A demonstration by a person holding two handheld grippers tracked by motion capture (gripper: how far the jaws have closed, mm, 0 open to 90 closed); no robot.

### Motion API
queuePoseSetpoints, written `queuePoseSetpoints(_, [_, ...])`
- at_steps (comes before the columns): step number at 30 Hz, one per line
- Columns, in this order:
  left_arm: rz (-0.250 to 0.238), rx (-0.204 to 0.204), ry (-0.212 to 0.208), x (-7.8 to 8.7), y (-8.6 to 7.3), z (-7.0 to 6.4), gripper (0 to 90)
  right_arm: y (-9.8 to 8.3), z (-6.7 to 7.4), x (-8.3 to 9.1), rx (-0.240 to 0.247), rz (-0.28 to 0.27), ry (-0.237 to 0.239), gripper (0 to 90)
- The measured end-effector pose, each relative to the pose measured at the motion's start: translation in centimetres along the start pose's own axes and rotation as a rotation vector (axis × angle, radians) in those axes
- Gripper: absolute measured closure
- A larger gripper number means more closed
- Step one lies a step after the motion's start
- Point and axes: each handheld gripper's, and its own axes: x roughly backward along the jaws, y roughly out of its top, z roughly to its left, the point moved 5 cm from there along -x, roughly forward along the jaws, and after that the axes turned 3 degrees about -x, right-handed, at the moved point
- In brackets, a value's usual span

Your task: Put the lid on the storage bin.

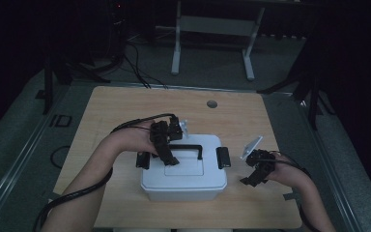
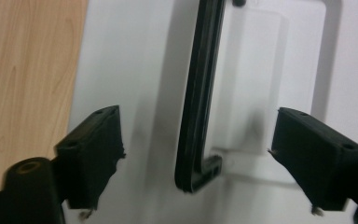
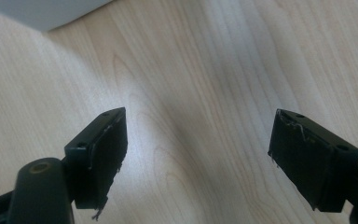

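A white lidded box (image 1: 183,182) stands on the wooden table (image 1: 125,106), with a black handle (image 1: 186,146) lying flat on its lid and a black latch at each end. My left gripper (image 1: 171,160) hovers over the lid near the handle's left end. In the left gripper view the handle (image 2: 198,102) runs between the wide-apart jaws of the left gripper (image 2: 198,149), and neither pad touches it. To the right of the box, my right gripper (image 1: 249,181) is open over bare wood. Nothing lies between the jaws of the right gripper (image 3: 198,149), and a corner of the box (image 3: 42,11) shows beyond them.
The left latch (image 1: 142,159) and right latch (image 1: 222,157) stick out from the box's ends. A round cable hole (image 1: 212,104) sits near the table's far edge. A desk frame (image 1: 212,29) and cables stand on the dark floor beyond.
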Motion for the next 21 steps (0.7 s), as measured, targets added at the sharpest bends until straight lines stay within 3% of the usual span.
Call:
queuePoseSetpoints(3, [-0.059,-0.004,0.031,0.3,-0.5,0.1,9.8,-0.1,-0.1,0.1,-0.026,-0.037,-0.016,18.8])
queuePoseSetpoints(4, [-0.059,-0.004,0.031,0.3,-0.5,0.1,9.1,-0.1,-0.1,0.1,-0.026,-0.037,-0.016,18.8])
queuePoseSetpoints(5, [-0.073,-0.016,0.067,0.4,-0.9,0.3,9.1,-0.1,-0.2,0.1,-0.03,-0.052,-0.019,18.9])
queuePoseSetpoints(9, [-0.096,0.001,0.101,0.7,-1.9,0.7,3.3,-0.4,-0.5,0.2,-0.067,-0.104,-0.041,18.1])
queuePoseSetpoints(15, [-0.16,0.028,0.115,1.5,-3.6,0.8,2.7,-0.8,-0.5,0.2,-0.101,-0.156,-0.048,17.2])
queuePoseSetpoints(21, [-0.17,0.055,0.127,1.5,-5.6,0.9,2.7,-1.1,-0.6,0.1,-0.108,-0.167,-0.055,16.5])
